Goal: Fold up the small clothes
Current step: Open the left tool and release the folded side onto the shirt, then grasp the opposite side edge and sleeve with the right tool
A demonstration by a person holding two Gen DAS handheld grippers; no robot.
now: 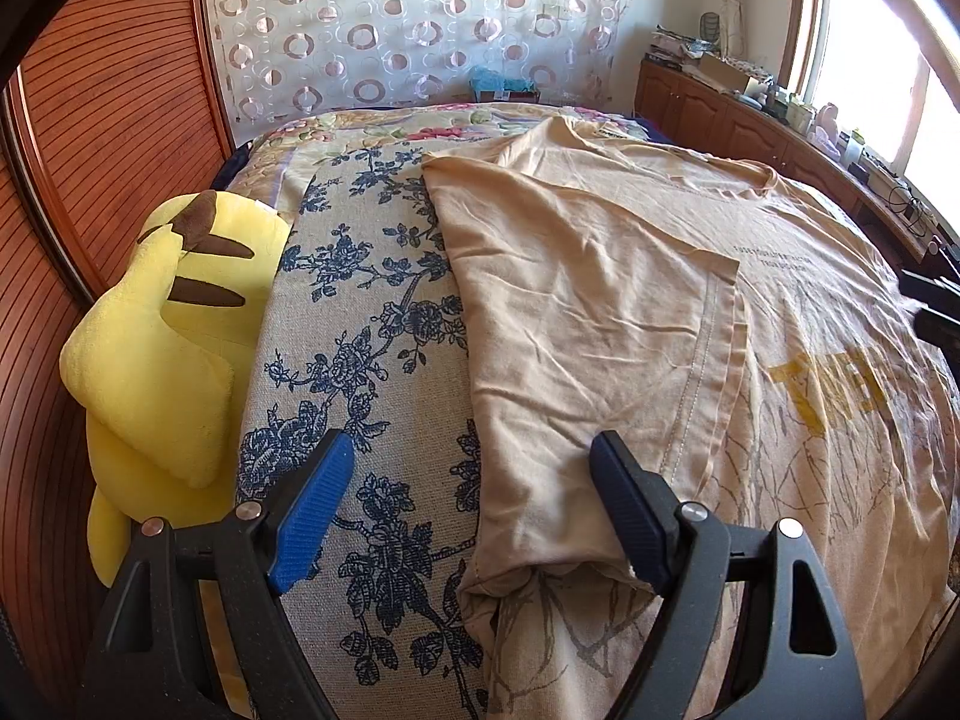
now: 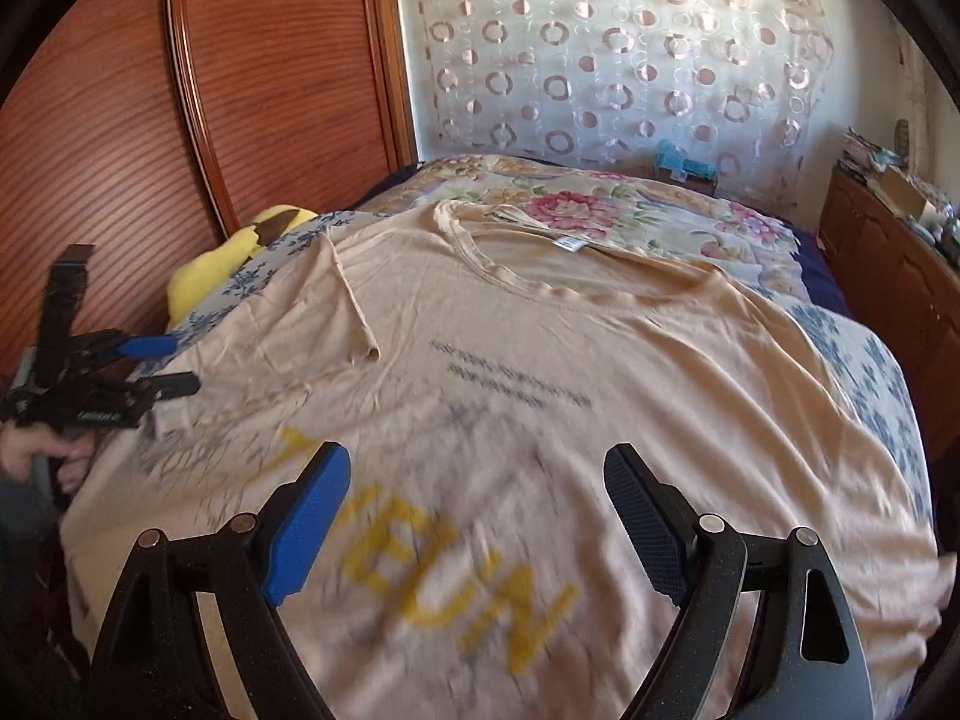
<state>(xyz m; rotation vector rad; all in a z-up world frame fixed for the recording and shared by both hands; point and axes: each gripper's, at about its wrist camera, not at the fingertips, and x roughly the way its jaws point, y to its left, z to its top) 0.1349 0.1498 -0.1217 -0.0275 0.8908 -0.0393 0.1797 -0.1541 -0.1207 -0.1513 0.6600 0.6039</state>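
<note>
A beige T-shirt (image 2: 540, 372) with yellow letters lies front up on the bed, neck at the far end. Its left side and sleeve (image 1: 576, 312) are folded over onto the front. My left gripper (image 1: 474, 456) is open at the shirt's left lower edge, holding nothing; it also shows at the left of the right wrist view (image 2: 162, 363). My right gripper (image 2: 480, 468) is open and empty, just above the yellow print (image 2: 456, 588). Part of another black gripper frame (image 1: 930, 300) shows at the right edge of the left wrist view.
The bed has a blue floral cover (image 1: 372, 324) and a flowered quilt (image 2: 600, 198) at the far end. A yellow plush toy (image 1: 162, 348) sits at the bed's left edge against a wooden wall (image 2: 270, 72). A cluttered wooden cabinet (image 1: 750, 114) runs along the right.
</note>
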